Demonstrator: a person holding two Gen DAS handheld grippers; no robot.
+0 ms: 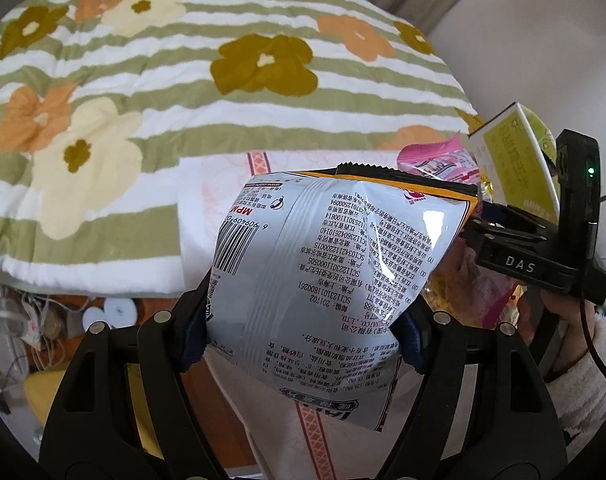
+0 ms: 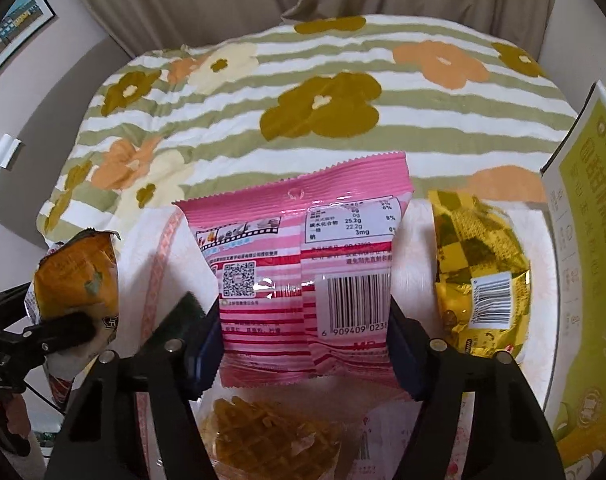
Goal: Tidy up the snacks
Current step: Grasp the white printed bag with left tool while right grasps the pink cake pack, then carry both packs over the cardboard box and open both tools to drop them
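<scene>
both tongs pinching snack bags
left gripper [image 1: 303, 334] clamps the silver-backed chip bag [image 1: 323, 264]; right gripper [image 2: 305, 354] clamps the glossy pink packet [image 2: 303, 264].

A silver-backed chip bag [image 1: 303, 264] is hanging pinched, barcode showing. A pink bag [image 2: 303, 276] is standing upright beside a gold bag [image 2: 479, 276] and yellow-green box [image 2: 583, 264].

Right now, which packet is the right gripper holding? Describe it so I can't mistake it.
On the floral striped blanket lies a white cloth with snacks. The right gripper clamps the pink striped packet over it, barcode and QR code showing. The gold checkered packet beside it rests ungripped.
</scene>
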